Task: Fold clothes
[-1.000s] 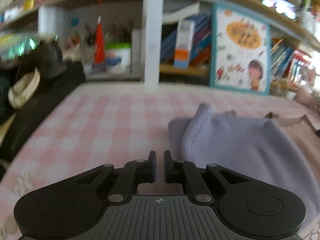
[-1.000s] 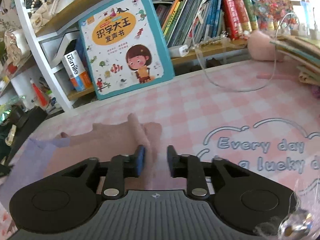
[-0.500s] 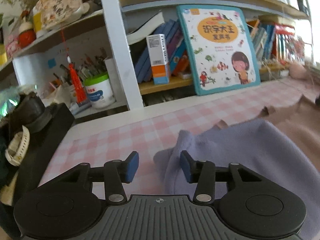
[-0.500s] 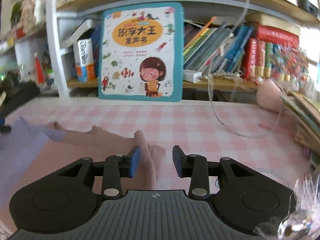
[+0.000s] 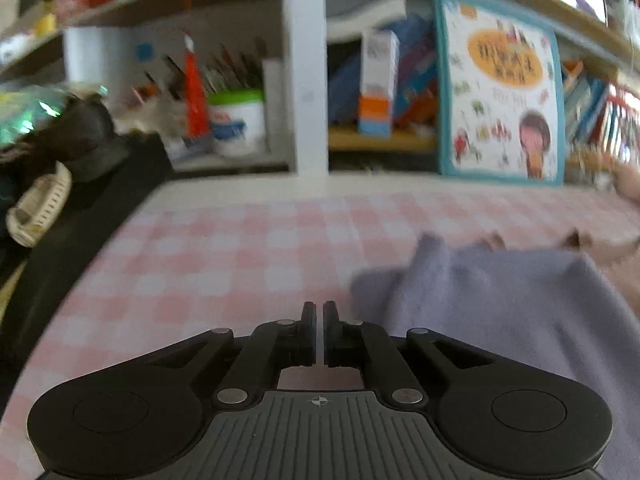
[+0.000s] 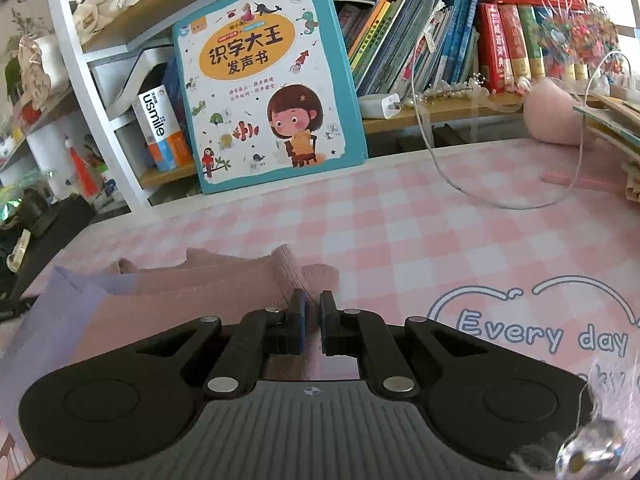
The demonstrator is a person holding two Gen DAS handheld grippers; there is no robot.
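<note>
Your left gripper [image 5: 319,316] and right gripper [image 6: 313,304] have just closed empty beside the garment [image 6: 168,300]; folding waits.

Free room: the pink-checked counter [image 5: 224,264] lies bare ahead and to the left of the left tongs [image 5: 319,312], up to the white shelf post [image 5: 306,80]. Left edge: a dark block [image 5: 80,216] bearing a woven strap [image 5: 38,208] bounds the passage. Right of these tongs the lilac cloth [image 5: 500,300] covers the surface. Ahead of the right tongs [image 6: 313,300], beyond the pink garment [image 6: 224,280], open checked counter runs to the leaning picture book [image 6: 264,80]. Far right: a looping white cable [image 6: 500,204], a pink plush [image 6: 556,112] and a stack of books [image 6: 612,120] narrow the way.
</note>
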